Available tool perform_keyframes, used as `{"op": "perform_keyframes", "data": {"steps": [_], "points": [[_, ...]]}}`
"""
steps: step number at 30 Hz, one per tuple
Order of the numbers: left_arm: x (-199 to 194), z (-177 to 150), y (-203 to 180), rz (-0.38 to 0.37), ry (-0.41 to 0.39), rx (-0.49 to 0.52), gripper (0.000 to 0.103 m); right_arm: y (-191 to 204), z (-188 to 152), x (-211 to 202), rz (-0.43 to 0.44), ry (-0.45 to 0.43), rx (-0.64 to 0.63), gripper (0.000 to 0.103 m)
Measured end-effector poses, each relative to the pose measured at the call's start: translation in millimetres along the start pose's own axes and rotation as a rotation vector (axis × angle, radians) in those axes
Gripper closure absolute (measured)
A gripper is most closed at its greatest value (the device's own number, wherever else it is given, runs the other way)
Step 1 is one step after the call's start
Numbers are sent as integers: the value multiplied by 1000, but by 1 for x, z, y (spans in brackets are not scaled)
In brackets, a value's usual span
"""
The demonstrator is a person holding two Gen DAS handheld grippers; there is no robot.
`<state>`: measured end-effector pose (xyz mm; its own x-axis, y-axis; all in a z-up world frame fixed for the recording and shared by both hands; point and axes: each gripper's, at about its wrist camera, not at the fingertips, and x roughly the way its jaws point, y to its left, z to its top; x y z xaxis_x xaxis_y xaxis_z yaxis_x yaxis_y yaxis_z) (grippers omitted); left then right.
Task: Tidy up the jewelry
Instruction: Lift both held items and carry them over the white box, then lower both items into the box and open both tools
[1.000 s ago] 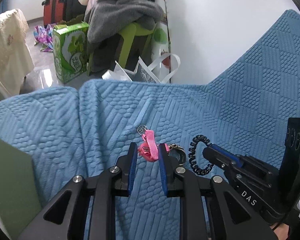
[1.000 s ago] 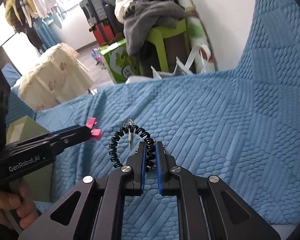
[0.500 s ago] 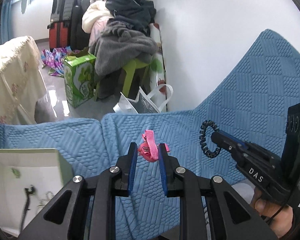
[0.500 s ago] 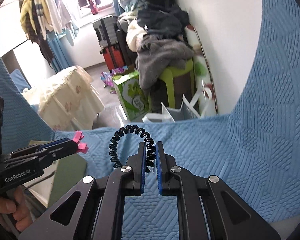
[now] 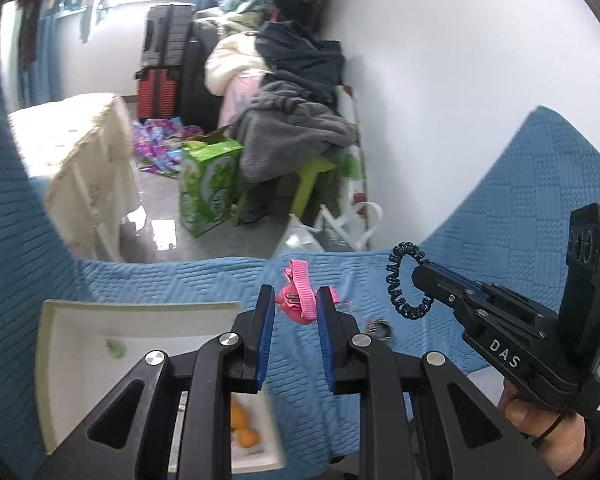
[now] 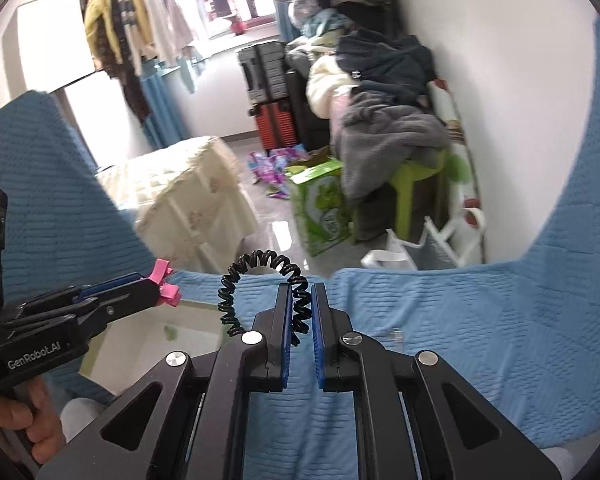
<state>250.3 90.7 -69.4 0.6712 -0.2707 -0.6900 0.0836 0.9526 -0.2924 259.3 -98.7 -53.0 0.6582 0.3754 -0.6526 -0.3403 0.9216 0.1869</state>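
"DAS" on right tool; "GenRobot.AI" on left tool.

Bright window glare, motion blur, fisheye-warped edges

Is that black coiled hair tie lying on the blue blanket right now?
No, the hair tie is pinched in the right tool and hangs in the air above the blanket.

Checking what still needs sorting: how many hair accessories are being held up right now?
2: a pink bow clip in the left tool, a black spiral hair tie in the right tool. Others may be hidden in the box.
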Motion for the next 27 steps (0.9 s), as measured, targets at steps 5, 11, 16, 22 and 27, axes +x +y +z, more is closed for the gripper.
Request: {"op": "perform_keyframes", "data": {"steps": [5, 11, 16, 22, 27], "points": [[-17, -6, 46, 52, -5, -35, 83, 36, -7, 17, 44, 29, -36, 96], [-28, -22, 89, 98, -8, -87, 83, 66, -18, 31, 46, 33, -37, 96], [-25, -43, 110, 125, 11, -120, 83, 83, -35, 44, 44, 55, -39, 96], [-16, -69, 126, 148, 53, -149, 83, 100, -65, 63, 57, 145, -69, 95], [-4, -87, 135, 162, 101, -180, 83, 108, -85, 73, 63, 204, -87, 95]]}}
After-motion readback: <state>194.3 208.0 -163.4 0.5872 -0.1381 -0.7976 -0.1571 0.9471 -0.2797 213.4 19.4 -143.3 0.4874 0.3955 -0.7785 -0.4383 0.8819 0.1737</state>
